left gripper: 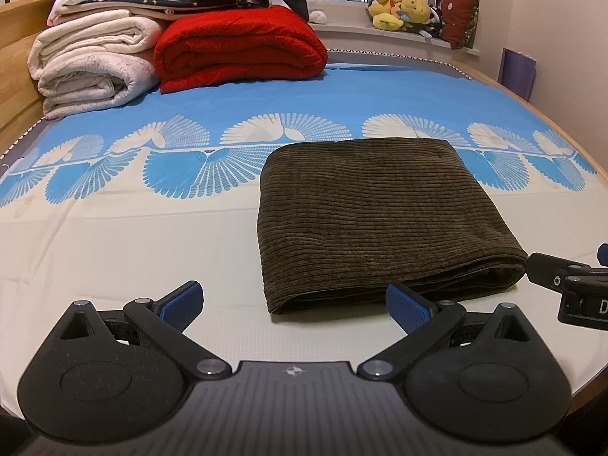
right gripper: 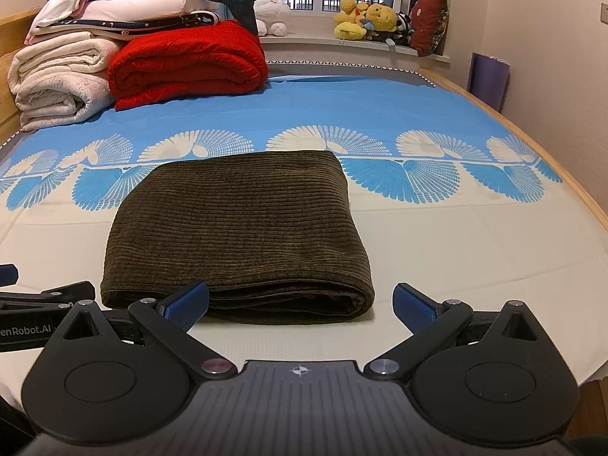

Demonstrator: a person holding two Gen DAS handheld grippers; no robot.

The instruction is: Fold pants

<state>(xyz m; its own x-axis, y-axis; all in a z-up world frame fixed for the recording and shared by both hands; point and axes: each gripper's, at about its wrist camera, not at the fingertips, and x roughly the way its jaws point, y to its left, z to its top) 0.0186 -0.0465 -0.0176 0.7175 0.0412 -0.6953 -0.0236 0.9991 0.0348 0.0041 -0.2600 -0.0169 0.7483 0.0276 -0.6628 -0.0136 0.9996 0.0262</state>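
The left hand-held gripper [left gripper: 294, 306] and right hand-held gripper [right gripper: 300, 306] hover spread wide and empty at the near edge of the pants [right gripper: 235, 228], which lie as a compact stack on the bed [right gripper: 456, 258]. The folding looks finished; any next move is only a slight squaring.

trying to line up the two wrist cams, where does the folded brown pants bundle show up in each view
Left wrist view: the folded brown pants lie right of centre on the bed sheet, their near edge by the open left gripper's right finger.
Right wrist view: the pants lie left of centre, their near edge by the open right gripper's left finger.
Shared landmark: the red blanket at the far left.
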